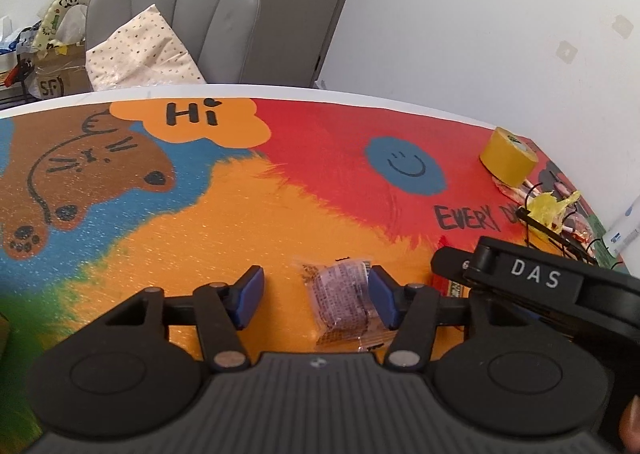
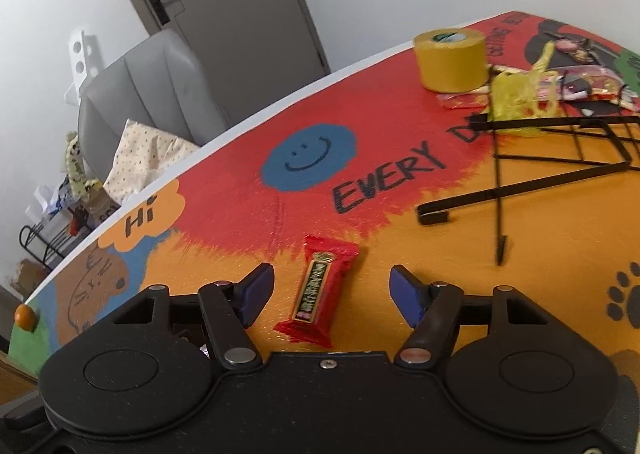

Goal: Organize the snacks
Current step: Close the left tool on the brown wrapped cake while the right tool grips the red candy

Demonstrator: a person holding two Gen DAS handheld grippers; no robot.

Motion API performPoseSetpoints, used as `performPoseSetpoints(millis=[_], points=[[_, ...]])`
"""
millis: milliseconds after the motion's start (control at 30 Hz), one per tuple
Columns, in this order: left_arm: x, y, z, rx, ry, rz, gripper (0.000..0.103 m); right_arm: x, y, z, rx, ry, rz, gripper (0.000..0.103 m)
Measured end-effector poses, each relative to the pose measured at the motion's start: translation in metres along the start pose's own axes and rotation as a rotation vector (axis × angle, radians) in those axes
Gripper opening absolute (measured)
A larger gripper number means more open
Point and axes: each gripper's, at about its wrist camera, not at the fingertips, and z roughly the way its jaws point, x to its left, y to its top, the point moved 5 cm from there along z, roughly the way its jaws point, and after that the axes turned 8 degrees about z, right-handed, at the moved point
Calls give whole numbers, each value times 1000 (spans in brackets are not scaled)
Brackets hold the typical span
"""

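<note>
Judging from both wrist views, the sort was read as barely started. A purple-brown clear-wrapped snack (image 1: 343,300) was seen lying flat on the bench (image 1: 240,214), between the blue pads of the left claw (image 1: 316,294). Its right edge sat against, or just beside, the right pad; whether contact was made could not be told. The left pad stood well clear, so the claw was taken as apart, nothing clamped.

A red snack bar (image 2: 318,290) was seen flat on the bench between the fingers of the right claw (image 2: 332,288), with gaps on both sides. That claw was apart too, nothing held.

A black wire rack (image 2: 560,158) was seen at about 2 o'clock from the right claw, well apart from the red bar. More wrapped snacks (image 2: 568,86) and a yellow crumpled wrapper (image 2: 516,98) were heaped at its far side, beside a yellow tape roll (image 2: 450,60). Whether any of these sat inside the rack could not be told. The rack was judged the likely destination.

Left to do, as judged: both near snacks to be clamped, lifted and carried over to the 2 o'clock pile. Neither had been picked up.
</note>
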Motion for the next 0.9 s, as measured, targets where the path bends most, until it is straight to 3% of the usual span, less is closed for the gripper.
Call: performPoseSetpoints(millis=[67,200,400,600,700,767,800,833,900], points=[[0,0,0,8,-3,-1,57,0,-1,3,7,-1,4,59],[-3,2,-5,-1,-21,-16,57,-4,-5,2,2,-63,-22,20],[-16,0,-8,-32,-20,11,58,-19,-11,-11,-5,-80,-8,18],[-23,-8,2,-4,22,73,57,-31,-20,-25,-24,-108,-15,18],[-29,-12,2,-13,51,100,57,-24,-29,-28,-31,-133,-85,24],[-32,-14,1,-16,51,110,53,-14,-37,-27,-44,-170,-178,26],[-33,-15,0,-18,48,108,45,-12,-40,-26,-55,-183,-206,26],[-32,-15,-1,-18,46,103,39,-12,-42,-28,-64,-186,-215,25],[-27,-17,-5,-21,32,79,36,-16,-45,-33,-71,-161,-191,19]])
